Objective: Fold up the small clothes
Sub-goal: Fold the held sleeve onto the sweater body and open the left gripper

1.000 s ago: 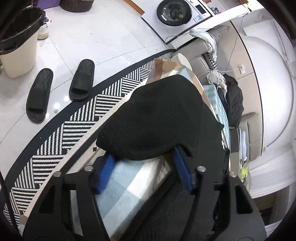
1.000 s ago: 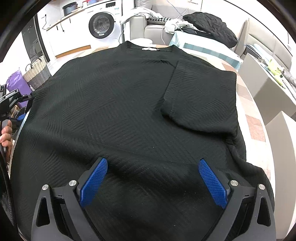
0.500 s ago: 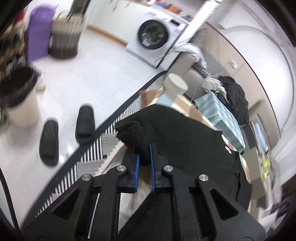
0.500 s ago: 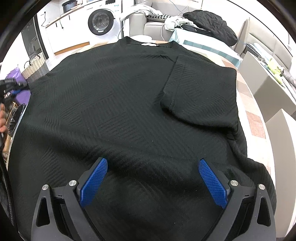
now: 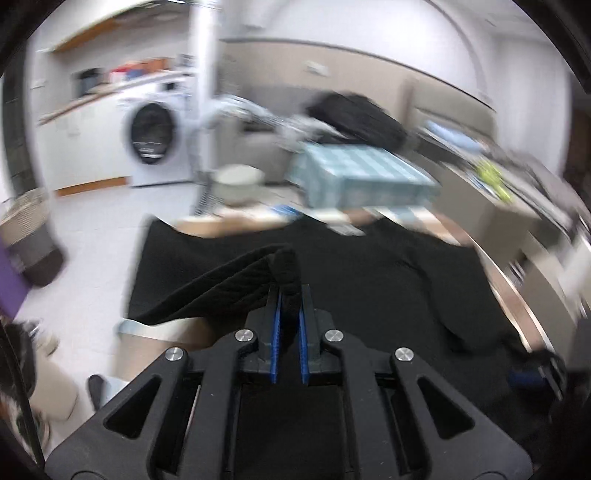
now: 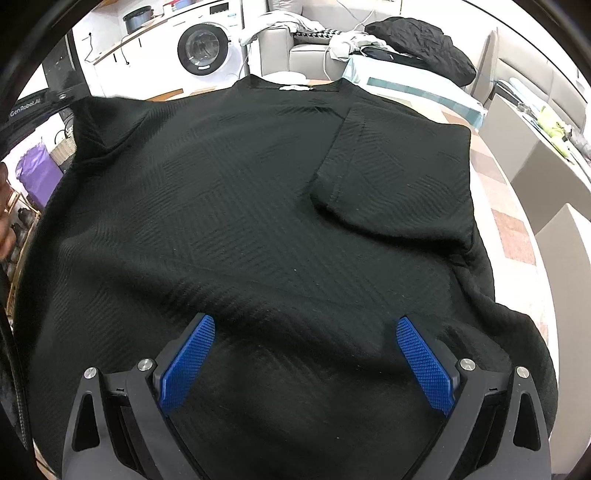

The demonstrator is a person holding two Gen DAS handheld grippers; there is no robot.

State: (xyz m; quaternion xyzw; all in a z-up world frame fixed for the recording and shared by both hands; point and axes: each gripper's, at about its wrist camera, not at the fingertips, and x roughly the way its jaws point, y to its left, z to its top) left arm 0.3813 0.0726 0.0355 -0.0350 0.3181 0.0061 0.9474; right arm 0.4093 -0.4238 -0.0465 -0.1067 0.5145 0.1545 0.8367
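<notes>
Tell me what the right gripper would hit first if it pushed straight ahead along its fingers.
Most likely the black shirt itself: the right gripper hangs open and angled down over it, with fabric filling the space ahead of its blue pads. How far off the cloth lies is unclear.

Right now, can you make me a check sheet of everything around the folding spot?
Surface: table, patchwork top, mostly under the shirt.
Job's things: black shirt spread flat, one sleeve folded in.
Clutter: nothing seen on the table.
Grippers: left gripper shut on a lifted shirt edge; right gripper open over the hem.
Cables: white cord at the sofa.
Surroundings: washer, sofa, black jacket, purple bag.
</notes>
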